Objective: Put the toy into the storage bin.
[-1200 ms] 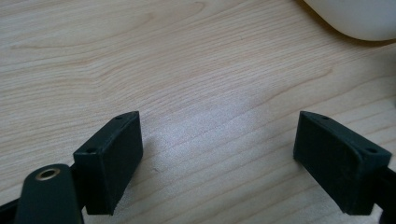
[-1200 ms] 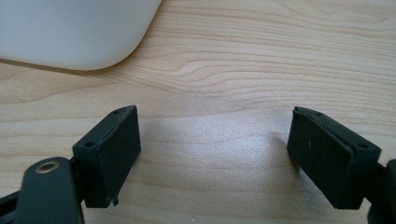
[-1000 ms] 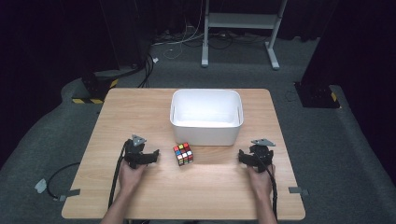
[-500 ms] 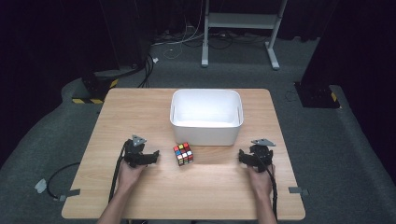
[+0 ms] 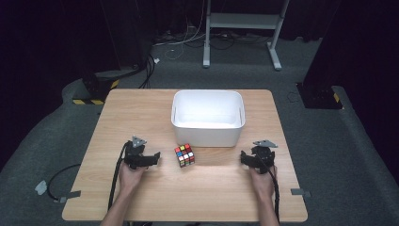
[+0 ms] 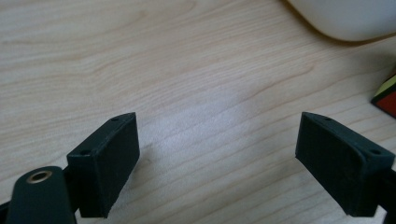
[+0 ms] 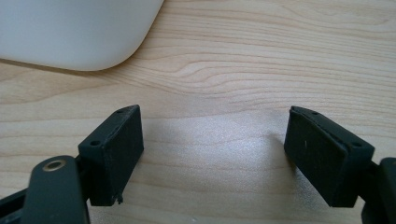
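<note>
A scrambled colour cube (image 5: 185, 155) sits on the wooden table (image 5: 141, 113), just in front of a white bin (image 5: 208, 118). My left gripper (image 5: 151, 160) rests on the table to the cube's left, its jaws wide apart over bare wood. In the left gripper view (image 6: 224, 168) a corner of the cube (image 6: 385, 97) peeks in at the right edge. My right gripper (image 5: 243, 158) lies to the cube's right, near the bin's front right corner, also open. The right gripper view (image 7: 215, 158) has only wood between the jaws, with the bin (image 7: 74, 32) at upper left.
The bin looks empty inside. Around the table lies dark carpet with cables (image 5: 56, 176) and a metal stand (image 5: 244, 28) beyond the far edge. Bare wood runs along the table's front and left side.
</note>
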Motion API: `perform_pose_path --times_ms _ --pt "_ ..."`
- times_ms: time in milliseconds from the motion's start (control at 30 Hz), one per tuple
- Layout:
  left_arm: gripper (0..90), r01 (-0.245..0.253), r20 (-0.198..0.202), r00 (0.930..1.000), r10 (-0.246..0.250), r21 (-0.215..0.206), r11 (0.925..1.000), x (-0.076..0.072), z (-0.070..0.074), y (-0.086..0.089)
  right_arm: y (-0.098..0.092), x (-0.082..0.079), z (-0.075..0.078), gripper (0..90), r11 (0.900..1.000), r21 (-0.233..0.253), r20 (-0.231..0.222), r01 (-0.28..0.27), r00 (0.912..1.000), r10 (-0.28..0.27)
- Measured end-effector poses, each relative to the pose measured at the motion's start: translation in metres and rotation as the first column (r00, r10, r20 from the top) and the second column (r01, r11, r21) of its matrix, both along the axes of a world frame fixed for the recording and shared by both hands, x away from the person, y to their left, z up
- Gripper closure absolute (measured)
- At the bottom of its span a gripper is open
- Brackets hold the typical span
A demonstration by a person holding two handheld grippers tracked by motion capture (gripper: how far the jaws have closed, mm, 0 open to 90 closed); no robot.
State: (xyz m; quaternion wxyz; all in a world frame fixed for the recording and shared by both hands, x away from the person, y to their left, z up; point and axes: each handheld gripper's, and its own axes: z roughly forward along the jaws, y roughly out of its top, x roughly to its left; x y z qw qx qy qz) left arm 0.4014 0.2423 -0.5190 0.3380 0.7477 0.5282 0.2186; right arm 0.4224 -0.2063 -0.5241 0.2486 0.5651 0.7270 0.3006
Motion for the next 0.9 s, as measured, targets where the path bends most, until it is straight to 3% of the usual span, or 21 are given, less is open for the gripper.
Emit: perform_pose_path --times_ms 533,733,900 --pt "12.0 0.034 -0.003 0.9994 -0.034 -0.041 0.9986 -0.009 0.010 0.000 0.000 0.000 0.000 20.3 1.000 0.003 0.000 -0.001 1.0000 0.001" --pt "12.1 0.066 0.000 0.9978 -0.066 -0.013 0.9978 -0.014 0.015 -0.002 0.001 0.001 0.000 20.7 1.000 0.002 0.001 -0.006 1.0000 0.006" --pt "11.8 0.081 0.002 0.9967 -0.081 -0.023 0.9964 -0.020 0.018 -0.004 0.001 0.001 0.000 20.7 1.000 0.002 0.002 -0.007 1.0000 0.007"
